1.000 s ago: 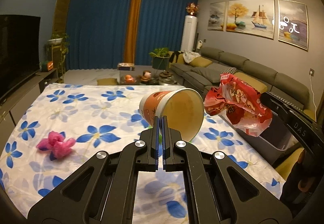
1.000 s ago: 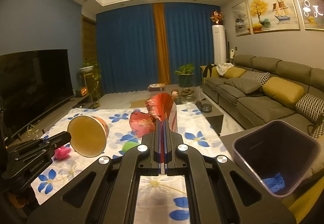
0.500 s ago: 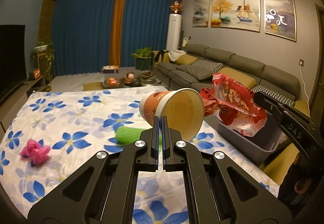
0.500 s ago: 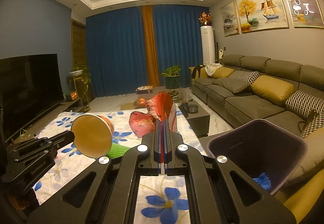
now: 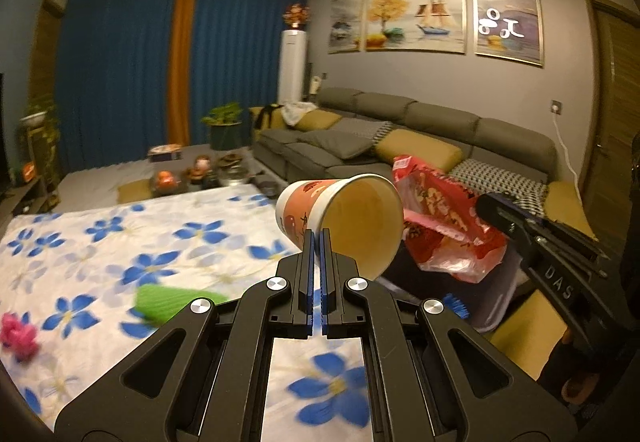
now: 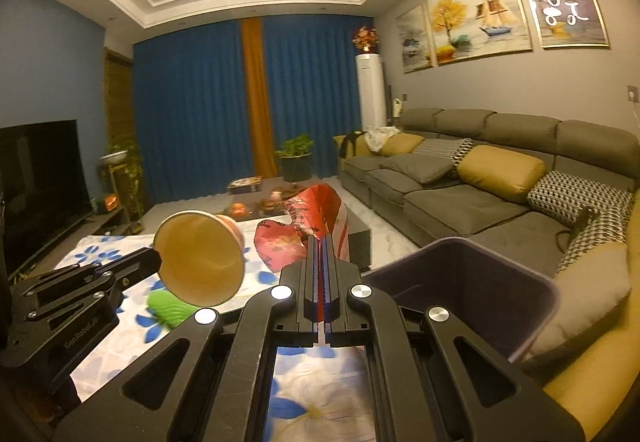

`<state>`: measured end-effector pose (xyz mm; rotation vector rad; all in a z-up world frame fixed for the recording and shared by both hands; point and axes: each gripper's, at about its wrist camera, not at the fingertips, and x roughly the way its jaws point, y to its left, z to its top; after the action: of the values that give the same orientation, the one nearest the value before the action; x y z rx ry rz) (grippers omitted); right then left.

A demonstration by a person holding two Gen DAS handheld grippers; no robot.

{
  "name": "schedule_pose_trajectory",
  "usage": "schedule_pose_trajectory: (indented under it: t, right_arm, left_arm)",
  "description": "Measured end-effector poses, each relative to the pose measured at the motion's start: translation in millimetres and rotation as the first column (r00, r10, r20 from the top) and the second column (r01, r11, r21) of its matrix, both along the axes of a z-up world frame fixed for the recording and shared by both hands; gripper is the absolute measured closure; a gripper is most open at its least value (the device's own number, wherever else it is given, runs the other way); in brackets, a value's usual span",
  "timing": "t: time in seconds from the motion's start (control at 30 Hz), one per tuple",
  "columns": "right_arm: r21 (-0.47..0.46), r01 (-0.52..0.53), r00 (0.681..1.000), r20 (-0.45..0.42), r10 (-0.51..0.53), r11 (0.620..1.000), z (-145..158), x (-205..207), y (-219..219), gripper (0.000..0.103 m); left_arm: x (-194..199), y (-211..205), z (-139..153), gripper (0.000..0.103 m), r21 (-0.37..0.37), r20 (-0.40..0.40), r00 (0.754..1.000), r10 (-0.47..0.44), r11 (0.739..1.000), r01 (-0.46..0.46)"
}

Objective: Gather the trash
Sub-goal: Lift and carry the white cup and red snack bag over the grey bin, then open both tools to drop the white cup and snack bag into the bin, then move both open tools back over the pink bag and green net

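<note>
— Left gripper (image 5: 316,238) first: what is it doing?

— It is pinching the rim of a paper cup (image 5: 340,218), its fingers nearly pressed together on the cup wall. The cup is lying on its side in the air, mouth facing the camera, above the edge of the floral tablecloth (image 5: 120,242).

— What is lying on that cloth?

— At the far left, a pink scrap (image 5: 16,334) is sitting near the edge. Further right, a green wrapper (image 5: 168,300) is resting on the cloth, just left of the left gripper's fingers.

— And moving right?

— The right gripper (image 6: 322,242) is clamping a red snack bag (image 6: 316,218), with the crumpled bag sticking up beyond its fingertips. In the left wrist view the bag is hanging just right of the cup, above the dark trash bin (image 6: 480,282).

— Where is the bin standing?

— It is sitting beside the table, between it and the grey sofa (image 6: 480,178). A blue item (image 5: 456,304) is showing inside it.
</note>
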<state>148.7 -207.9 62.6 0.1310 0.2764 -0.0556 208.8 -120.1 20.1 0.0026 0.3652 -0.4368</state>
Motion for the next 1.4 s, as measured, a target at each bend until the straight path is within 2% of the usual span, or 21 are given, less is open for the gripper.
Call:
schedule_pose_trajectory:
  t: [0.27, 0.7, 0.8, 0.87, 0.9, 0.93, 0.97, 1.03, 1.1, 1.23, 1.4]
  right_arm:
    - [0.031, 0.1, 0.995, -0.012, -0.1, 0.994, -10, 5, -43, 0.1]
    - [0.06, 0.169, 0.985, -0.037, -0.167, 0.984, -31, 17, -82, 0.098]
    - [0.076, 0.185, 0.982, -0.045, -0.182, 0.98, -33, 15, -88, 0.091]
    - [0.085, 0.2, 0.98, -0.041, -0.197, 0.976, -34, 11, -93, 0.07]
    - [0.088, 0.208, 0.978, -0.038, -0.206, 0.974, -34, 9, -96, 0.064]
    - [0.091, 0.218, 0.976, -0.035, -0.216, 0.972, -35, 6, -98, 0.057]
    - [0.094, 0.222, 0.975, -0.033, -0.219, 0.971, -35, 5, -99, 0.052]
    - [0.093, 0.227, 0.974, -0.031, -0.225, 0.969, -34, 1, -100, 0.045]
    - [0.082, 0.229, 0.973, -0.026, -0.228, 0.97, -33, -2, -99, 0.038]
    - [0.046, 0.223, 0.975, -0.02, -0.222, 0.974, -32, -8, -82, 0.026]
    - [0.023, 0.202, 0.979, -0.009, -0.202, 0.979, -29, -9, -63, 0.019]
  left_arm:
    - [28, -61, -9, 0.102, -0.028, -0.018, 0.993, -0.119, 0.993, 0.118]
    - [59, -117, -39, 0.101, -0.051, -0.073, 0.977, -0.199, 0.979, 0.195]
    - [63, -123, -46, 0.1, -0.044, -0.1, 0.971, -0.217, 0.976, 0.214]
    - [64, -124, -52, 0.088, -0.023, -0.116, 0.969, -0.218, 0.976, 0.217]
    - [63, -123, -54, 0.071, -0.013, -0.117, 0.972, -0.202, 0.979, 0.202]
    - [64, -121, -55, 0.059, -0.015, -0.119, 0.974, -0.193, 0.981, 0.192]
    - [64, -115, -56, 0.056, -0.029, -0.123, 0.976, -0.18, 0.984, 0.178]
    - [61, -106, -55, 0.035, -0.039, -0.126, 0.981, -0.149, 0.989, 0.145]
    - [55, -97, -53, 0.025, -0.032, -0.111, 0.989, -0.1, 0.995, 0.097]
    - [48, -74, -49, 0.015, -0.021, -0.11, 0.994, -0.011, 1.0, 0.009]
    - [33, -31, -44, 0.012, -0.013, -0.101, 0.988, 0.117, 0.993, -0.119]
